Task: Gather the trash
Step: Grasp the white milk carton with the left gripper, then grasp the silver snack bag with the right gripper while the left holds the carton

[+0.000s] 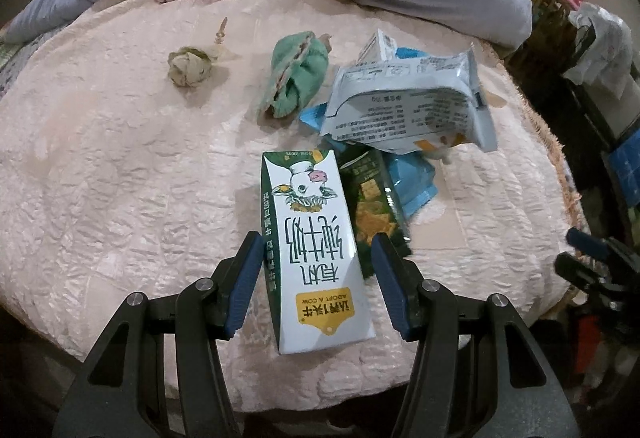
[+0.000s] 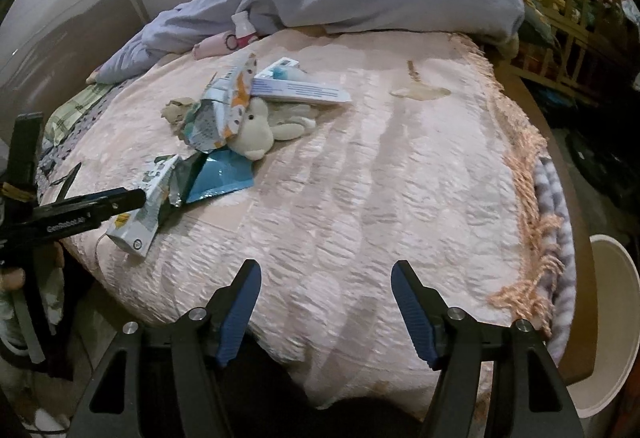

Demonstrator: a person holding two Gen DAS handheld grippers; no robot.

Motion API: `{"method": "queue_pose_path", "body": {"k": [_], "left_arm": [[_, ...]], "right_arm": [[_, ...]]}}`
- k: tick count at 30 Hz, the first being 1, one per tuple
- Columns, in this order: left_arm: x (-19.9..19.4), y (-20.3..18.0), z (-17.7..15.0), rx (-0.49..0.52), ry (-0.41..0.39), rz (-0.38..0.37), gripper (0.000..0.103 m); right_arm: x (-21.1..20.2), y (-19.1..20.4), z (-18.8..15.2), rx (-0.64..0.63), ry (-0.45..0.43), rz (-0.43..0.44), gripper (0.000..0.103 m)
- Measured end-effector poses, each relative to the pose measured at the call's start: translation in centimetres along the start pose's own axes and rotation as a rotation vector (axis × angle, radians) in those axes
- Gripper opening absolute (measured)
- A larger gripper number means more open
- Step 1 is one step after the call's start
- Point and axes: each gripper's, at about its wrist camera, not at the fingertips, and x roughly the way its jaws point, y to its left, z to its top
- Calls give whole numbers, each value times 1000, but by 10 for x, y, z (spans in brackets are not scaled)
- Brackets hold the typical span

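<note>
You're lined up on the milk carton point(image 1: 316, 250), left tool point(image 1: 316, 280) spread around it, probably not touching yet. Squeeze next; right tool point(image 2: 326, 312) hangs spread and empty.

Both wrist views face pink bedspread point(image 1: 120, 158); share milk carton point(image 1: 316, 250).

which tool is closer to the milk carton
Left. The left tool straddles the milk carton, fingers open on either side; the right tool hovers open over bare bedspread, well away.
</note>
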Motion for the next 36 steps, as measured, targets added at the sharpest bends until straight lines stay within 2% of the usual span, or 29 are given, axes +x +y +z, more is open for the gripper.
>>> {"method": "queue_pose_path", "body": {"k": [3,9,10,18,23,29,32,33,34,36], "left_arm": [[7,0,0,13,-2,22,55],[28,16,-1,-3,44,50,54],[27,21,-2,-10,36,46,50],[4,48,6,-14,-32,70,50],[1,67,7,-39,-31,77,50],[3,79,7,-60,-29,82,50],[2,83,7,-63,-30,81,50],[2,84,7,-65,-29,79,50],[3,86,8,-67,-28,77,50],[3,88,8,-70,-24,75,50]], "right_arm": [[1,6,5,-15,-1,7,65],[5,21,16,-45,7,40,65],[6,25,18,-54,6,43,65],[18,52,34,-101,20,111,66],[25,63,45,-103,30,170,66],[29,77,59,-134,20,181,66],[31,93,74,-190,-9,201,66],[32,98,80,-211,-17,198,69],[35,106,87,-240,-21,193,77],[43,118,98,-300,-16,174,81]]}}
